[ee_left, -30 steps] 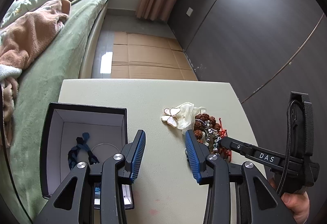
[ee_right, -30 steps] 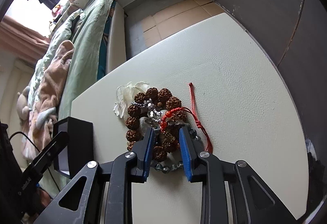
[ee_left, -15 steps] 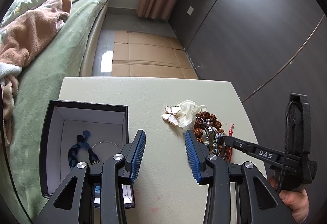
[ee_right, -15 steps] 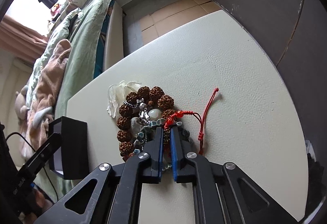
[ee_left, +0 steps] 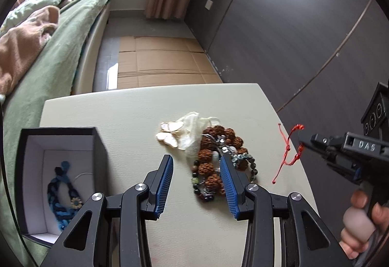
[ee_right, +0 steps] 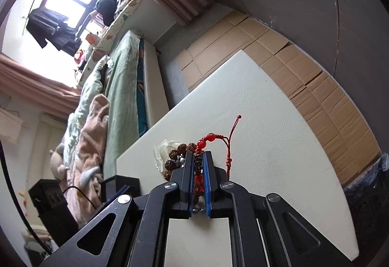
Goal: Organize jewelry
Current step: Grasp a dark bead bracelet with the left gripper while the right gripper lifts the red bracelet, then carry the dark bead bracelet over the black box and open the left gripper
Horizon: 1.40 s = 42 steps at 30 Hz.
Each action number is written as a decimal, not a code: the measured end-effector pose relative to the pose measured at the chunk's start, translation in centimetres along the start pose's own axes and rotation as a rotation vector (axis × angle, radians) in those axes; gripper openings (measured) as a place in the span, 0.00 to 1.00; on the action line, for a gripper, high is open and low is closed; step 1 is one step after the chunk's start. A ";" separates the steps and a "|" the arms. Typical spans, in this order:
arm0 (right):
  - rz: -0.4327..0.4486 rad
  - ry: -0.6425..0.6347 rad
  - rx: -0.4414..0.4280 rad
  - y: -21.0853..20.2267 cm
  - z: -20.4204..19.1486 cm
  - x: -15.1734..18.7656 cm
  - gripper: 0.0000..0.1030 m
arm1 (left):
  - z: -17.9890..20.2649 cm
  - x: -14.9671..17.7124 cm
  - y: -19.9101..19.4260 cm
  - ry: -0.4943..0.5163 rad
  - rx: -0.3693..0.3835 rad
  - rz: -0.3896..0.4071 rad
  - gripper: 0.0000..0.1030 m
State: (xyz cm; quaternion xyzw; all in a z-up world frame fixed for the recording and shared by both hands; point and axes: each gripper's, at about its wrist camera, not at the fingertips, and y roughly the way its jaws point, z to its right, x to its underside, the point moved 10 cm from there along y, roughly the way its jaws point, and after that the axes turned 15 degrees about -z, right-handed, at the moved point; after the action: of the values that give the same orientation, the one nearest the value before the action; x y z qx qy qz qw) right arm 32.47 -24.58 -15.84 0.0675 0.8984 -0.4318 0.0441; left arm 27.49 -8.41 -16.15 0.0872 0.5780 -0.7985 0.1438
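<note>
A box (ee_left: 98, 145) is sitting at the table's (ee_left: 136, 106) left edge, with a bracelet (ee_left: 60, 191) lying in it. Beads (ee_left: 214, 160) are lying near the right edge, a butterfly (ee_left: 169, 135) touching their far-left side. A cord (ee_left: 290, 150) is hanging right of them.

The left gripper (ee_left: 195, 173) hovers low at the near side, level, its blue-padded fingers (ee_left: 164, 183) spread wide apart with nothing between them. The right gripper (ee_right: 198, 164) reaches in from the right, raised and pointing leftward, its fingers (ee_right: 207, 174) pinched nearly together on a red bracelet (ee_right: 206, 139). The person's right hand (ee_left: 362, 223) grips its handle.
</note>
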 end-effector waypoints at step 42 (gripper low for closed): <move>-0.017 -0.052 0.021 0.6 -1.3 0.6 0.09 | 1.6 0.1 -3.3 0.024 0.075 0.079 0.09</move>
State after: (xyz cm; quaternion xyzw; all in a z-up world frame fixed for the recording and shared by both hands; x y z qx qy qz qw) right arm 31.93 -23.17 -15.59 0.0492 0.8929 -0.4430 0.0632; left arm 26.37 -8.92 -12.66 0.1245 0.5455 -0.8122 0.1648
